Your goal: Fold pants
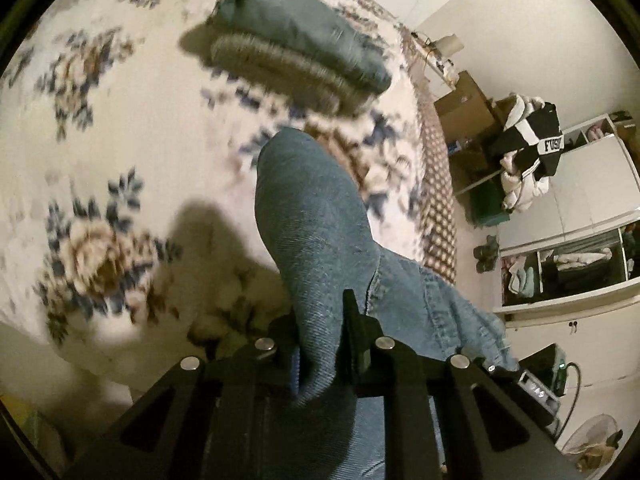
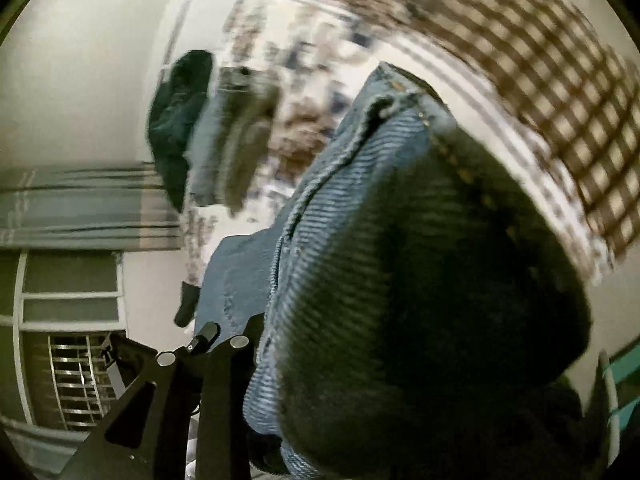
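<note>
Denim pants point(image 1: 316, 216) held in both my grippers above the flower-patterned bed point(image 1: 100, 128): my left gripper point(image 1: 320, 344) has its fingers point(image 1: 354, 320) closed on a bunched fold of the cloth, which rises out of them and away from the lens. My right gripper point(image 2: 256, 332) is largely hidden behind the pants point(image 2: 400, 240); one dark finger point(image 2: 252, 328) lies against a stitched edge, so I judge it clamped on that thick seam, though the pads themselves do not show. I judge the two grips serve to hold the garment off the bed for straightening before a fold. Its long axis appears to run between my two hands; which end is the waistband I cannot tell. A folded stack of clothes point(image 1: 296, 44) rests farther up the bed, well apart.
</note>
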A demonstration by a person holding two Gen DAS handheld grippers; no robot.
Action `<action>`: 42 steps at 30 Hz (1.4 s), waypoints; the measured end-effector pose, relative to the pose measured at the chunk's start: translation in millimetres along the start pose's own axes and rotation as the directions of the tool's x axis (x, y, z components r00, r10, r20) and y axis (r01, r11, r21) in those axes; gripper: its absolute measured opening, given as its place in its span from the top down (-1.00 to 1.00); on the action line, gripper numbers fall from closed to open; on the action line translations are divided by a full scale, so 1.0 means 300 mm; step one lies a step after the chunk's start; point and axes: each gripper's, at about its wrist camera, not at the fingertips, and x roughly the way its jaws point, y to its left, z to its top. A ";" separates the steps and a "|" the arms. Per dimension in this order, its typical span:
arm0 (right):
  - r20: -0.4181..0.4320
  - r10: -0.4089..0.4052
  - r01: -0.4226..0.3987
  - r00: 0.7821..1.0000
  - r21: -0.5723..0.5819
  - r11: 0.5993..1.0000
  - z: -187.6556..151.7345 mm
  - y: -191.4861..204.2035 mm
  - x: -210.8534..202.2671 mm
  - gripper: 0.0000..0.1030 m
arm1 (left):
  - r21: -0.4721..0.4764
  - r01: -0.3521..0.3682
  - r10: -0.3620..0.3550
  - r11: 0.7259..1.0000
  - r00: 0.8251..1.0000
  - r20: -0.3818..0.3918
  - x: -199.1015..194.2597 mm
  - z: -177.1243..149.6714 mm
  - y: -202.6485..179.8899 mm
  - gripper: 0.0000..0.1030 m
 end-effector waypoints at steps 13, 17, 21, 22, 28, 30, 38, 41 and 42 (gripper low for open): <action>0.022 -0.039 0.040 0.999 -0.071 0.997 0.229 0.315 0.327 0.37 | 0.054 -0.025 0.025 0.998 1.000 0.001 0.096 0.439 0.170 0.74; -0.077 -0.093 0.100 0.993 0.092 0.991 0.122 0.090 0.587 0.37 | 0.055 -0.087 0.092 0.995 0.993 -0.080 0.238 0.449 0.347 0.74; -0.097 -0.123 0.134 0.988 0.112 0.985 0.027 0.032 0.709 0.37 | 0.089 -0.117 0.126 0.989 0.985 -0.115 0.291 0.432 0.469 0.73; -0.088 -0.124 0.133 0.988 0.109 0.985 0.018 0.042 0.712 0.37 | 0.088 -0.111 0.121 0.990 0.986 -0.111 0.285 0.433 0.484 0.73; -0.004 -0.102 0.102 0.995 -0.003 0.995 0.054 0.233 0.707 0.37 | 0.039 -0.067 0.069 0.997 0.997 -0.046 0.203 0.462 0.557 0.73; 0.008 -0.076 0.077 0.997 -0.075 0.994 0.081 0.326 0.720 0.37 | -0.014 -0.057 0.057 0.998 0.998 -0.012 0.169 0.474 0.608 0.73; -0.084 -0.117 0.102 0.990 -0.166 0.981 0.068 0.351 0.916 0.17 | -0.123 -0.067 0.073 0.990 0.996 0.048 0.173 0.503 0.801 0.69; -0.162 -0.139 0.137 0.977 -0.022 0.990 0.057 0.209 0.962 -0.51 | -0.147 -0.047 0.053 0.988 0.998 0.031 0.196 0.522 0.824 0.63; -0.171 -0.114 0.120 0.979 0.030 0.992 0.046 0.165 0.954 -0.60 | -0.157 -0.041 0.046 0.987 0.999 0.028 0.193 0.528 0.828 0.62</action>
